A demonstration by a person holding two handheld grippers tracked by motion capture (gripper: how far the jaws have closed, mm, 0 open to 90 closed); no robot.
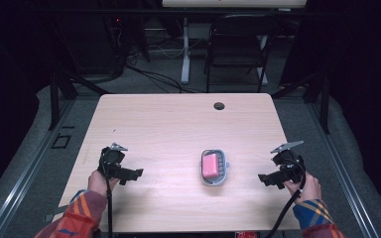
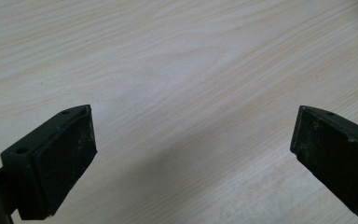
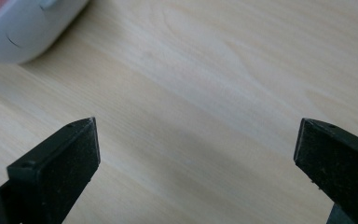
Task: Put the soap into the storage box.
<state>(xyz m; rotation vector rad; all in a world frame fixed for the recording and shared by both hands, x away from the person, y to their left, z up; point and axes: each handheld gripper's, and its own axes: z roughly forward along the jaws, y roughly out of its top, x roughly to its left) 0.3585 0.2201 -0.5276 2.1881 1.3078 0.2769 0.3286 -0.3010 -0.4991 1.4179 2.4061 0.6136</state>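
Note:
A pink soap bar (image 1: 210,165) lies in a small grey soap dish (image 1: 222,173) on the light wooden table (image 1: 178,124), near its front middle. My left gripper (image 1: 135,174) rests low over the table at the front left, jaws pointing toward the dish; its jaws stand wide apart over bare wood (image 2: 193,121), nothing between them. My right gripper (image 1: 267,180) sits at the front right, to the right of the dish, open with only wood between its fingers (image 3: 198,123). The dish's pale rim (image 3: 18,32) shows at the upper left of the right gripper view.
A round cable hole (image 1: 219,105) sits near the table's far edge. Beyond the table stand a dark folding chair (image 1: 238,42) and a white desk leg (image 1: 185,49), with cables on the floor. Black frame bars stand at either side of the table.

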